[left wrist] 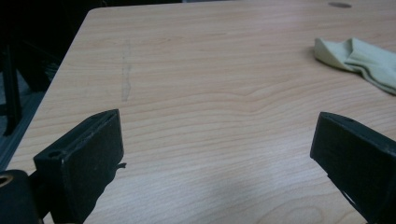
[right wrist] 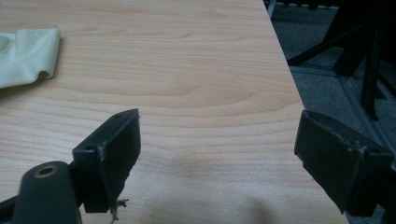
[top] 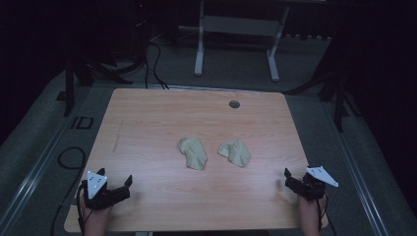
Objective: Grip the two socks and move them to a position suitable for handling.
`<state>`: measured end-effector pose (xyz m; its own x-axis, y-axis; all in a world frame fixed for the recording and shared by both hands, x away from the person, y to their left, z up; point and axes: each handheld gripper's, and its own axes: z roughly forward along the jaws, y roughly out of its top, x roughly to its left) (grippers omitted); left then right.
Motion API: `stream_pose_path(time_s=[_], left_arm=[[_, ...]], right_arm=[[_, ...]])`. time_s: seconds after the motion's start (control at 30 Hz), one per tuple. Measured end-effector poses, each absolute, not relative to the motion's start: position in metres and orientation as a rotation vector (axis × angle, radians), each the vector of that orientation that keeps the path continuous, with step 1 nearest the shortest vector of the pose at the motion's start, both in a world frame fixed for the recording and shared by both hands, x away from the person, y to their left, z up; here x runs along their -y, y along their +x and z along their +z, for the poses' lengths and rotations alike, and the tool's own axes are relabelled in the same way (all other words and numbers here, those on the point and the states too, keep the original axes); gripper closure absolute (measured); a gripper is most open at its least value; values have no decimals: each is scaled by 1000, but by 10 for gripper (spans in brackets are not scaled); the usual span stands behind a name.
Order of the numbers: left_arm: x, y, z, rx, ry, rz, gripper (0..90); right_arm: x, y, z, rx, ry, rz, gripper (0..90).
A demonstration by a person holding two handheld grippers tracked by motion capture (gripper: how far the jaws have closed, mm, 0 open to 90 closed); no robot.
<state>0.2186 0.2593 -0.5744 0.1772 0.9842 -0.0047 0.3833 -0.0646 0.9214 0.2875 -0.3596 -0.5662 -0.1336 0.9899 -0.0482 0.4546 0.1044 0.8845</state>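
Two pale socks lie near table (top: 147, 113) centre: left sock (top: 193, 152) and right sock (top: 235, 152), close but apart, both short of grommet hole (top: 234, 104). Left gripper (top: 116, 186) at table's near left corner, jaws spread, nothing between. Right gripper (top: 293, 181) at table's near right edge, jaws spread wide, also bare. Socks look light, limp, crumpled; likely sag and drape when lifted. Best pinch: raised fold or cuff edge, not flat middle.
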Motion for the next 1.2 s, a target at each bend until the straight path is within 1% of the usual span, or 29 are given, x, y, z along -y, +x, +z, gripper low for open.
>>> stream_pose_path(time_s=[0.37, 0.6, 0.8, 0.9, 1.1, 1.2], left_arm=[[-255, 214, -572, -1342, 1579, 895, 25], [-248, 212, -573, -1324, 1611, 889, 25], [-248, 210, -571, -1296, 1558, 875, 26], [-247, 211, -571, -1301, 1564, 897, 29], [-239, 212, -574, -1296, 1596, 839, 30], [-235, 212, -573, -1286, 1607, 832, 30]], right_arm=[[359, 288, -566, -1743, 1407, 988, 151], [361, 295, -567, -1813, 1445, 1021, 145], [349, 300, -561, -1893, 1438, 1013, 145], [344, 301, -559, -1930, 1440, 1030, 145], [326, 307, -557, -2091, 1413, 1054, 146], [319, 309, -552, -2146, 1381, 1066, 146]])
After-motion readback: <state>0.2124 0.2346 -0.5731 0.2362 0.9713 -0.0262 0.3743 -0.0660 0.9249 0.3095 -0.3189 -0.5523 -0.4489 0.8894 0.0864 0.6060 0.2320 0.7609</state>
